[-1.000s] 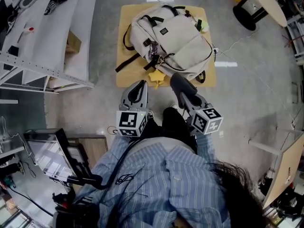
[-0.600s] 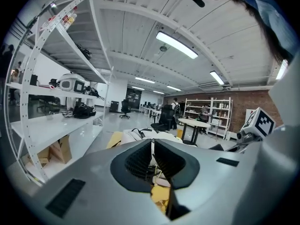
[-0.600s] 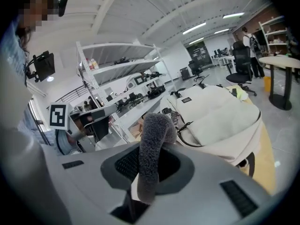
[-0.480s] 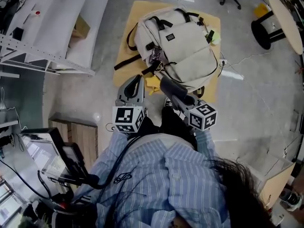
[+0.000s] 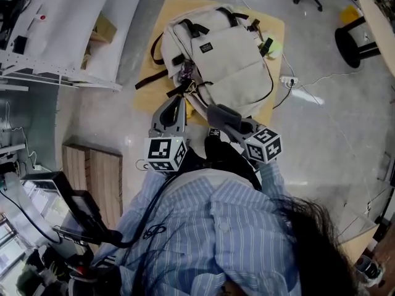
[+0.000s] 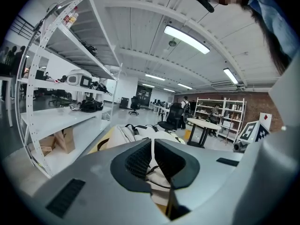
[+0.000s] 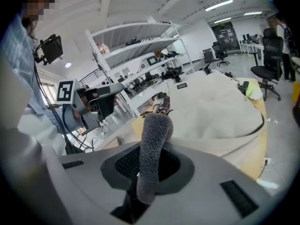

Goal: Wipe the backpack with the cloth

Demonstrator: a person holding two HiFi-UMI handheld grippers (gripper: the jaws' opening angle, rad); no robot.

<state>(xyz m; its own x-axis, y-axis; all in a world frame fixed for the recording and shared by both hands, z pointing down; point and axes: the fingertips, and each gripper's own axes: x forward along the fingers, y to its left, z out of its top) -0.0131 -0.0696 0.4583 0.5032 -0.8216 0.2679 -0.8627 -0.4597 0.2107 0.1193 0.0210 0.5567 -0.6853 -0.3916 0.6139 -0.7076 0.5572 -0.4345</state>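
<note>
Grey cloth (image 7: 152, 144) clamped in right tool (image 5: 223, 116) by beige backpack's (image 5: 234, 54) near edge, left tool (image 6: 151, 156) closed

Bright, even light from ceiling strips (image 6: 186, 39); fisheye-bent edges darken.

Head view: your right hand-held gripper (image 5: 217, 112) and its cloth (image 5: 229, 119) cover the backpack's (image 5: 225, 51) near edge at 6 o'clock. Right gripper view: the cloth's lower end drops out of sight between the jaws. Left gripper view: your left hand-held gripper (image 6: 152, 154) blocks most of the backpack. At 2 o'clock, the tan tabletop (image 5: 379, 11) runs off the edge. The clutter on the shelf (image 6: 61, 118) is too small to name.
</note>
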